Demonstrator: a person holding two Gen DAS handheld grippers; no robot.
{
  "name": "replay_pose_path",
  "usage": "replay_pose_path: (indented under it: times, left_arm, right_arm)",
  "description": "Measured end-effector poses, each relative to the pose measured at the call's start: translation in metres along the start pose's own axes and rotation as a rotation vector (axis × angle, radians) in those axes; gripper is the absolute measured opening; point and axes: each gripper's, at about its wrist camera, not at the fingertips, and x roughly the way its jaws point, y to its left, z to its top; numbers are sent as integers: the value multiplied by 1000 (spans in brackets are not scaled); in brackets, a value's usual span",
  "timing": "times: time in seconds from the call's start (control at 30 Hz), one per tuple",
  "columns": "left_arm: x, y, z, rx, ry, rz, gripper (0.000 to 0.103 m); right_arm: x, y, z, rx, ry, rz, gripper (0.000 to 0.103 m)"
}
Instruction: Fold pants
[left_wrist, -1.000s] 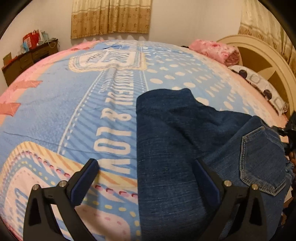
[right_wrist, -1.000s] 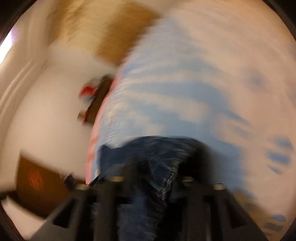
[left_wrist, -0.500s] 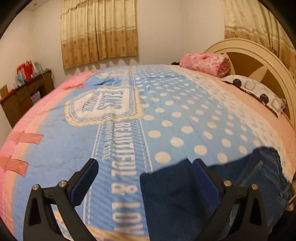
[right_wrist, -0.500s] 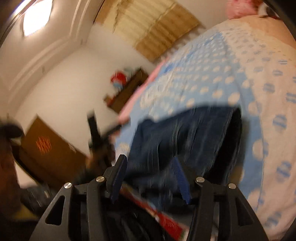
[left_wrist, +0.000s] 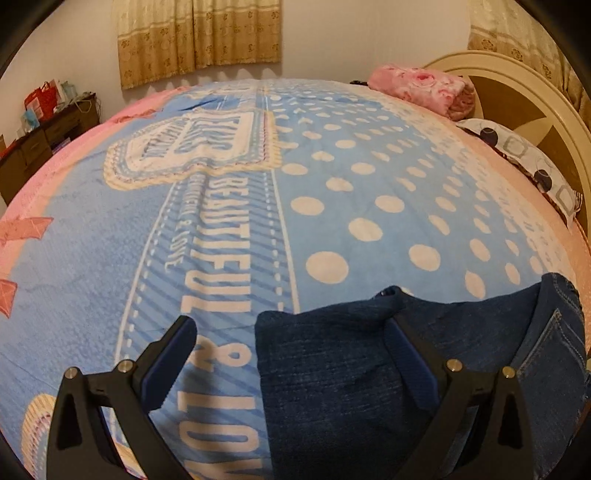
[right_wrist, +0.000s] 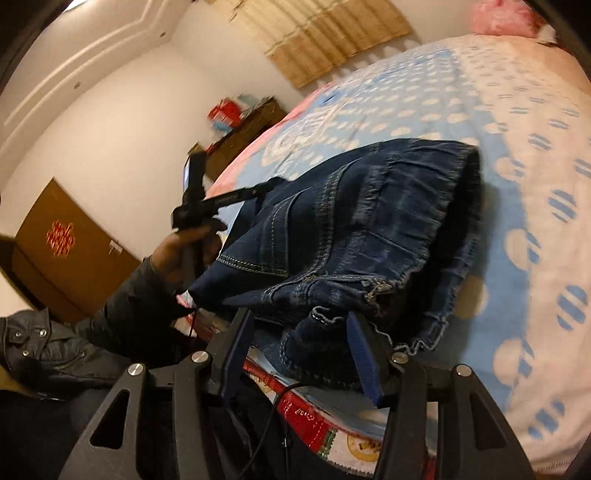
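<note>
Dark blue denim pants (left_wrist: 388, 376) lie folded on the bed at the near right edge, a back pocket (left_wrist: 554, 350) showing at the right. My left gripper (left_wrist: 291, 332) is open above the pants' left edge, one finger over the blanket, one over the denim. In the right wrist view the folded pants (right_wrist: 354, 229) lie at the bed's near edge, waistband to the right. My right gripper (right_wrist: 299, 325) is open and empty just in front of the pants' hem. The other hand-held gripper (right_wrist: 207, 206) shows at the left of the pants.
The bed is covered by a blue, white-dotted blanket with lettering (left_wrist: 258, 184). A pink rolled blanket (left_wrist: 421, 88) and a patterned pillow (left_wrist: 524, 162) lie by the cream headboard (left_wrist: 517, 85). A dark dresser (left_wrist: 37, 144) stands at the left wall.
My right gripper let go of the pants, opened and drew back. My left gripper pulled back from the pants and tilted up, then lowered slightly, staying open.
</note>
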Motion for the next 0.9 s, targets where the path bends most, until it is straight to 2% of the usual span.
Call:
replay_pose_path:
  times: [0.07,0.1,0.13,0.2,0.23,0.3,0.37,0.4,0.47,0.5,0.53,0.57,0.6,0.63,0.77,0.9]
  left_arm:
    - [5,0,-2,-8,4,-2,103]
    - [6,0,-3,-11,4,-3,103]
    - [6,0,-3,-14,3,-7,103]
    - [8,0,-3,-14,3,-6,103]
    - [9,0,-3,-14,4,-5,103]
    - [11,0,-2,-16,5,-9,103]
    - [12,1,-2,-20,5,-12,103]
    - [12,1,-2,-20,5,-13,103]
    - [12,0,-2,-20,7,-11,103]
    - [12,0,-2,-19,6,-9,103]
    - [12,1,-2,-20,4,-9,103]
    - [12,1,-2,-20,3,-8,103]
    - [12,1,-2,-19,2,-7,103]
    - [12,1,-2,-18,0,-6,103]
    - [11,1,-3,-16,-5,0,103]
    - [10,1,-3,-16,-6,1,103]
  right_arm:
    - [8,-6,1,24,37,-21,53]
    - [10,-5,-2,12,67,-46,47]
    - [13,1,-10,-42,119,-102,26]
    - [14,6,-24,-59,189,-123,20]
    - [13,4,-36,-51,237,-146,6]
    - [12,-8,-49,-33,277,-243,5]
    - [5,-25,-57,21,276,-307,5]
    - [-2,-27,-56,28,244,-305,5]
    - [-29,-19,-44,45,98,-218,6]
    - [-41,-15,-37,55,34,-156,6]
    - [-52,-10,-30,46,-17,-96,18]
    - [-58,-5,-25,33,-40,-68,50]
    - [-60,-3,-21,24,-47,-59,66]
    - [-59,-3,-18,12,-49,-65,78]
    - [-34,-15,2,5,-35,-72,78]
    - [2,-14,13,-6,-8,34,74]
